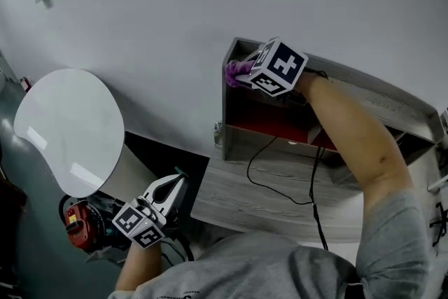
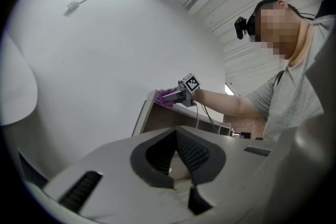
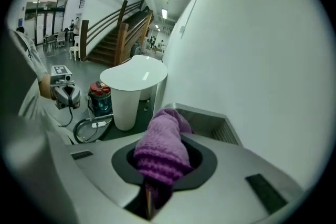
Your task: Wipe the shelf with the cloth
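A grey wooden shelf unit [image 1: 280, 157] stands against the white wall. My right gripper [image 1: 243, 73] is at the left end of its top board [image 1: 371, 89], shut on a purple cloth [image 1: 233, 71] that presses against the board near the corner. In the right gripper view the cloth [image 3: 160, 149] bulges out of the jaws over the board's end [image 3: 210, 124]. My left gripper [image 1: 171, 189] hangs low at the left, away from the shelf, shut with nothing in it [image 2: 176, 131]. From the left gripper view the cloth [image 2: 164, 97] shows at the shelf's top corner.
A black cable [image 1: 311, 178] trails from the shelf's red-backed compartment [image 1: 273, 126] across the lower board. Left of the shelf stands a white round pedestal table [image 1: 70, 129], with a red canister [image 1: 77, 224] and hoses on the floor beside it.
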`<action>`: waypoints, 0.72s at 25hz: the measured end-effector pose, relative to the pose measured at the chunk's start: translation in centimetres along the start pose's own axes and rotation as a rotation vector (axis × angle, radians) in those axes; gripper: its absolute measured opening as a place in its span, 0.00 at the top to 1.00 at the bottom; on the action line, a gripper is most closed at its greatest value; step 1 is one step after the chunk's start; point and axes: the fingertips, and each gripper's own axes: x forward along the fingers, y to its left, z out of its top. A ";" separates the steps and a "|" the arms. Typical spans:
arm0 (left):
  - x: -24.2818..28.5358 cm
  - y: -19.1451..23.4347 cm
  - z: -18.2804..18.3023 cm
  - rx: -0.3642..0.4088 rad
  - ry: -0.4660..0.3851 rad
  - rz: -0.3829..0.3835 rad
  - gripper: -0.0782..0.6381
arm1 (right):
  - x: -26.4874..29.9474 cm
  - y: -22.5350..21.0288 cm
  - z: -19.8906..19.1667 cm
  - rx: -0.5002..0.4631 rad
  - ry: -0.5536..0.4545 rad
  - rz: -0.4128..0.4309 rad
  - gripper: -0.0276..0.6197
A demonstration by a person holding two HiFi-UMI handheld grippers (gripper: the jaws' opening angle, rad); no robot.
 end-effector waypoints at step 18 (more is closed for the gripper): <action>19.4 -21.0 -8.7 -0.034 0.076 -0.192 0.87 | -34.3 -1.6 -42.7 0.226 0.544 -0.065 0.82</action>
